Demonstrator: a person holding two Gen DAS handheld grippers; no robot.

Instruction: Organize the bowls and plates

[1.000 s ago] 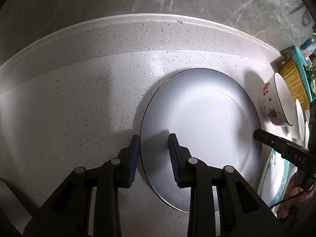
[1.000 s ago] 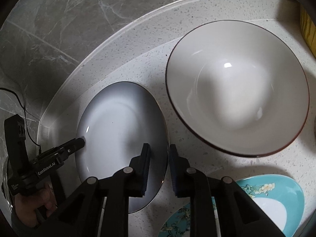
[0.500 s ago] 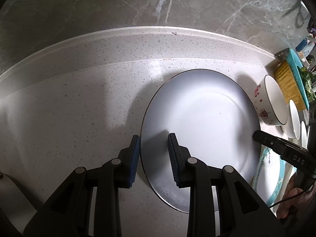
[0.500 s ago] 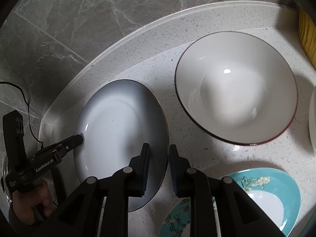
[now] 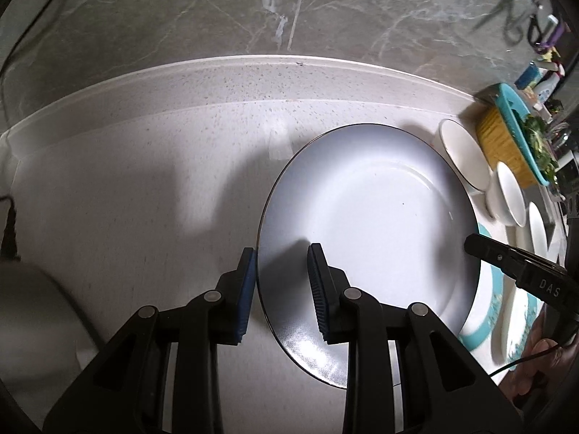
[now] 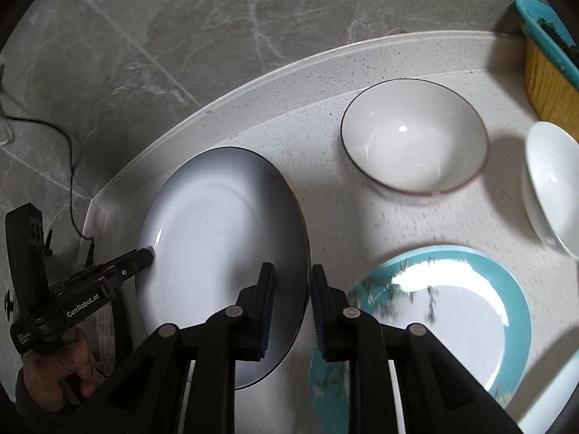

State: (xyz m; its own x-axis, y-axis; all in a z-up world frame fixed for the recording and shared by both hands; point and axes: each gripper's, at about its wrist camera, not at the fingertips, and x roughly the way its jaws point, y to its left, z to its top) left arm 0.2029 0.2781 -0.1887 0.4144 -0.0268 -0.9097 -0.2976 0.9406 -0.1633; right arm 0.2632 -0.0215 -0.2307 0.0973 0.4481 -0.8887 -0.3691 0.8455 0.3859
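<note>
Speckled white countertop (image 5: pixel 144 181), grey marble wall (image 5: pixel 217 11)

Left tool (image 5: pixel 280 287), right tool (image 6: pixel 292 307) apparently clamped.

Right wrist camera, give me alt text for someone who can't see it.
Two sets of black tongs, the right and the left, grip opposite rim edges of a large pale plate over a speckled white counter. Beside it lie a teal-rimmed plate, a dark-rimmed white bowl and another white bowl; a marbled grey wall rises behind.
</note>
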